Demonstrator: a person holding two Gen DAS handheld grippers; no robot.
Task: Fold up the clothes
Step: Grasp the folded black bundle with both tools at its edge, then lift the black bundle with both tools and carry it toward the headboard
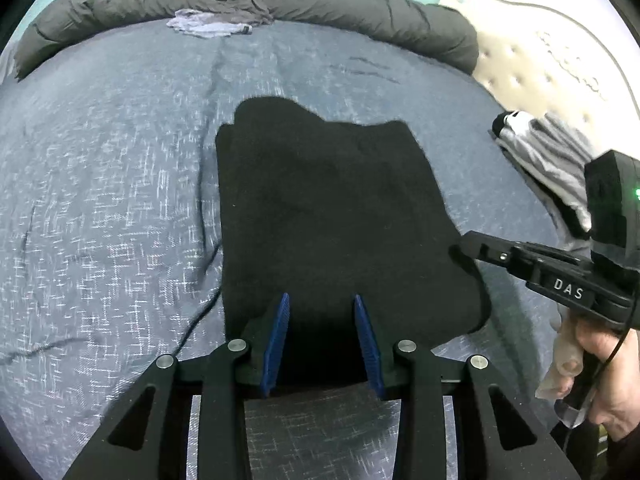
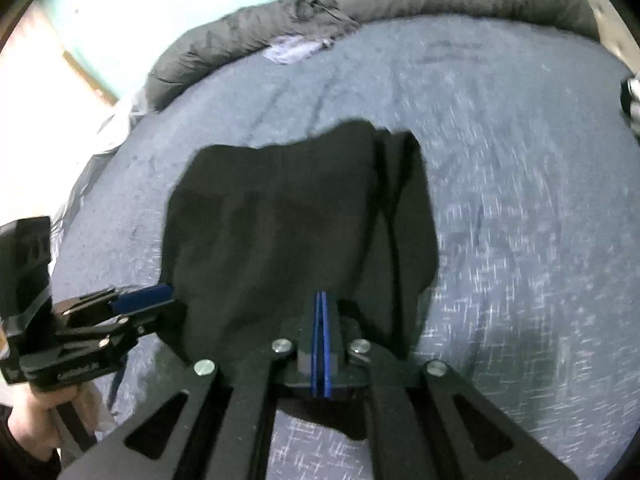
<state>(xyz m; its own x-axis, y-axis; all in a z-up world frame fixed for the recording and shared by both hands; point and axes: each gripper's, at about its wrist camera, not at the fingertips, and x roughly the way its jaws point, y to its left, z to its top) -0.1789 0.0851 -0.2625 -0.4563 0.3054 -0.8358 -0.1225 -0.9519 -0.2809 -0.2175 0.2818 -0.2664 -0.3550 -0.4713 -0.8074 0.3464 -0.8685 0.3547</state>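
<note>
- While your left gripper [image 1: 322, 300] hovered at the near hem of the black garment [image 1: 328, 208], its blue pads [image 1: 279, 336] stood well apart, with dark cloth lying between and beneath them; whether they actually pinched any of it could not be told.
- Your right gripper [image 2: 321, 300] had its blue pads pressed flat together, and the black garment's near edge bunched around the fingers, so it looked clamped on that cloth.
- From the left wrist view, your right gripper came in at about 3 o'clock, its tip touching the garment's right edge, with your right hand [image 1: 600, 380] wrapped around the handle at about 4 o'clock.
- From the right wrist view, your left gripper sat at about 8 o'clock, its blue pad just beside the garment's left edge, and your left hand [image 2: 36, 420] gripped the handle below it.
- That black garment lay spread in the middle of the blue-grey bedspread [image 1: 100, 200], already doubled over with uneven far edges.
- At 12 o'clock, a rolled dark grey duvet [image 1: 360, 4] ran along the far side of the bed, with a pale crumpled garment [image 1: 208, 26] resting against it.
- At about 2 o'clock, a grey and white striped garment [image 1: 548, 152] lay near the tufted headboard [image 1: 520, 68].
</note>
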